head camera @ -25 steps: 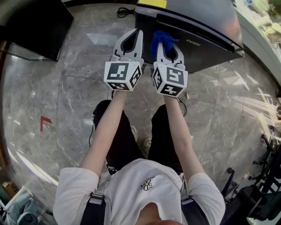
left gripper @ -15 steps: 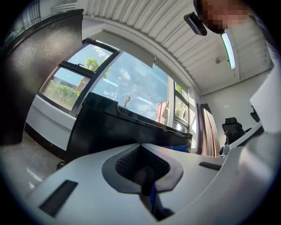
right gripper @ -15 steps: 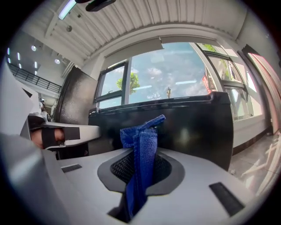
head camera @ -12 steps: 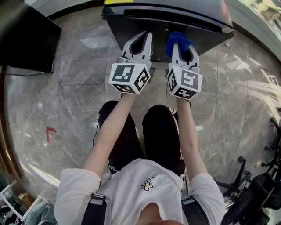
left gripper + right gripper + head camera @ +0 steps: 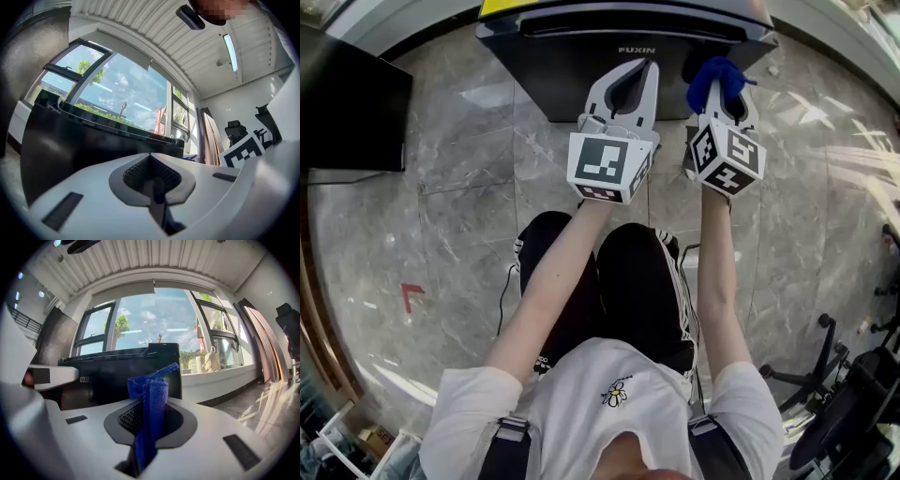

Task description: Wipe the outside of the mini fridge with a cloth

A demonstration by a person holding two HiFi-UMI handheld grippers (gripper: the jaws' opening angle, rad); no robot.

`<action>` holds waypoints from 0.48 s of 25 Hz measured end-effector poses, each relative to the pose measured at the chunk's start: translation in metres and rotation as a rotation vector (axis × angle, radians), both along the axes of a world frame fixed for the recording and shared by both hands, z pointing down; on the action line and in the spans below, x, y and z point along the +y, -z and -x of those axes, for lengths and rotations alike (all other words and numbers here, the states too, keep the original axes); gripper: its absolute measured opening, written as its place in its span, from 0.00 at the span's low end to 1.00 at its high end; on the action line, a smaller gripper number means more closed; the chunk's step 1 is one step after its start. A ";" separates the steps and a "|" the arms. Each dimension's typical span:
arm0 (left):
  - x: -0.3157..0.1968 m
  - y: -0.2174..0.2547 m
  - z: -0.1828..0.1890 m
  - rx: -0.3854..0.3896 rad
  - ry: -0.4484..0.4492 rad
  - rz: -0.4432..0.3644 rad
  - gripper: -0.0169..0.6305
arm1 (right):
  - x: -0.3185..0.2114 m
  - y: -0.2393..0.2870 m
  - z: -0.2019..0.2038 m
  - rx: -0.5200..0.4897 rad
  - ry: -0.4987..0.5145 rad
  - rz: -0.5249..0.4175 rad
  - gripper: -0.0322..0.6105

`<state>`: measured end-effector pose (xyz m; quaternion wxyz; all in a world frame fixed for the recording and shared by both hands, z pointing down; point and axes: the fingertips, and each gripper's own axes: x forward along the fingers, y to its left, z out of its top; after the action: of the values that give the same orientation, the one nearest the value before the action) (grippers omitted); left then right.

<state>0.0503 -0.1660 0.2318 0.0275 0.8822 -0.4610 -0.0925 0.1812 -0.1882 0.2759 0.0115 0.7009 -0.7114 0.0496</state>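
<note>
The black mini fridge [image 5: 581,70] stands on the floor at the top of the head view, its door facing me. A blue cloth [image 5: 714,77] sticks out of my right gripper [image 5: 724,94], which is shut on it, just right of the fridge's front corner. In the right gripper view the blue cloth [image 5: 149,401] stands folded between the jaws, with the fridge [image 5: 117,371] behind it. My left gripper [image 5: 628,89] is shut with nothing in it, held in front of the fridge door. The left gripper view shows the fridge [image 5: 79,145] close ahead.
Grey marble floor tiles [image 5: 459,216] lie all around. A dark cabinet [image 5: 347,112] stands at the left. An office chair base [image 5: 825,375] is at the lower right. A white ledge runs behind the fridge under large windows [image 5: 154,319].
The fridge has shifted left and squared up in the head view as I turned. Both grippers have moved right and nearer the fridge front; the cloth stays held.
</note>
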 end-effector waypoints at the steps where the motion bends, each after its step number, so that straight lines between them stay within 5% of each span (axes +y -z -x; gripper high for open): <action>1: 0.002 0.000 -0.009 -0.002 -0.011 -0.003 0.03 | 0.000 0.000 -0.008 -0.004 -0.009 0.002 0.15; 5: 0.012 -0.005 -0.034 -0.068 -0.062 -0.016 0.03 | -0.002 -0.007 -0.033 -0.061 -0.045 0.023 0.15; 12: 0.011 -0.005 -0.039 -0.016 -0.044 0.025 0.03 | -0.006 -0.010 -0.058 -0.040 -0.081 0.019 0.15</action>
<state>0.0894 -0.1549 0.2368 0.0370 0.8923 -0.4429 -0.0792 0.2394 -0.1942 0.2860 0.0020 0.7280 -0.6819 0.0711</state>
